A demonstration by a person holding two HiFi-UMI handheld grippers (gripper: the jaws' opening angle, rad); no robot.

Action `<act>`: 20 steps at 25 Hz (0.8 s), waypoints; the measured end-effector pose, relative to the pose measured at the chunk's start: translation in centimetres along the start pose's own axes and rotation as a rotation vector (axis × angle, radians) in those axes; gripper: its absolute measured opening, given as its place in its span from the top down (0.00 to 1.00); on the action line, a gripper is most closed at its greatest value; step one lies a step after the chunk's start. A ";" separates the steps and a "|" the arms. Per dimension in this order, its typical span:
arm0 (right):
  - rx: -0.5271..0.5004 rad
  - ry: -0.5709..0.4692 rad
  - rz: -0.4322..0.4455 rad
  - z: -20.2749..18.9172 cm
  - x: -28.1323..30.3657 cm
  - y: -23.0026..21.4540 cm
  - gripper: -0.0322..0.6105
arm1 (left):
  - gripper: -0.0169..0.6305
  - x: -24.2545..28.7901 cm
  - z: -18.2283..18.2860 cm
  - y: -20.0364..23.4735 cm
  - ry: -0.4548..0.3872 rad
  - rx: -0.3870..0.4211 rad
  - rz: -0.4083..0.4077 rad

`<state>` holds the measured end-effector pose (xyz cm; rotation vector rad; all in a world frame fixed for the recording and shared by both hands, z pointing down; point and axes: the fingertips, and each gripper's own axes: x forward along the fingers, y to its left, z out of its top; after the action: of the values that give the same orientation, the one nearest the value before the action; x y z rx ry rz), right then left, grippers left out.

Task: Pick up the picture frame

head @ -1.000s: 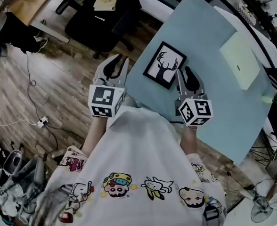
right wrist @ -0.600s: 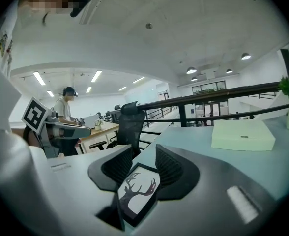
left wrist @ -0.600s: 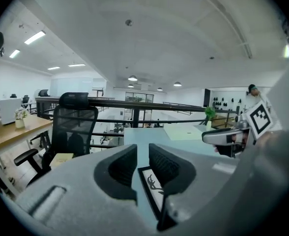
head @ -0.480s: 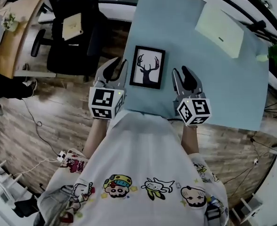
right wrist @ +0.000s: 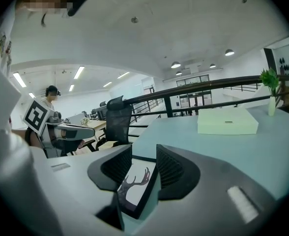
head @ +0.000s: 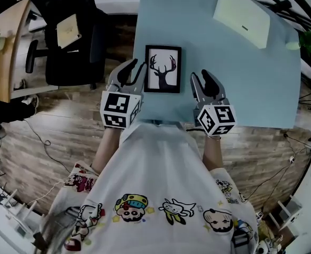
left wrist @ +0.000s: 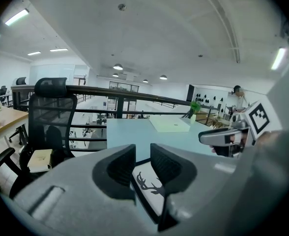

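Lifting has not been started: the picture frame [head: 163,69] is seen lying flat and untouched on the blue surface [head: 235,78], just above the middle of the head view. It is flanked by the left tool [head: 133,67] and the right tool [head: 200,77]; both sets of jaws are being opened, with nothing caught between them. Closing in, gripping and raising are judged to be left. No writing can be read: only an antlered silhouette is shown in the frame, and the mark on the pale box [head: 244,15] is too small.
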<state>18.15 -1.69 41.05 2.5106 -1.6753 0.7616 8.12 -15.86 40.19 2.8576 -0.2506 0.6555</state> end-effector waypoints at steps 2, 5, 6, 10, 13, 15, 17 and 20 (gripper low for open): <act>0.004 0.011 0.001 -0.4 0.3 0.2 0.72 | 0.84 0.2 -0.6 0.1 0.016 -0.003 -0.009; 0.008 0.021 -0.002 -0.6 0.9 0.2 0.71 | 0.84 0.5 -1.3 0.2 0.036 -0.011 -0.022; 0.010 0.025 -0.002 -0.7 1.0 0.2 0.71 | 0.84 0.6 -1.6 0.1 0.043 -0.014 -0.026; 0.019 0.043 0.006 -1.4 1.6 0.3 0.71 | 0.84 1.1 -2.7 0.0 0.069 -0.026 -0.031; 0.031 0.063 0.019 -2.1 2.1 0.5 0.71 | 0.84 1.6 -3.7 -0.1 0.096 -0.043 -0.032; 0.037 0.076 0.027 -2.6 2.4 0.7 0.71 | 0.84 1.8 -4.4 -0.1 0.114 -0.053 -0.035; 0.043 0.088 0.033 -3.1 2.7 0.8 0.71 | 0.84 2.2 -5.2 -0.1 0.131 -0.063 -0.042; 0.056 0.106 0.034 -3.8 3.0 0.6 0.71 | 0.84 2.8 -6.3 -0.2 0.158 -0.089 -0.053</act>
<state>17.03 -3.41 45.51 2.4347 -1.6896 0.9396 8.02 -14.50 46.93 2.7011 -0.1740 0.8324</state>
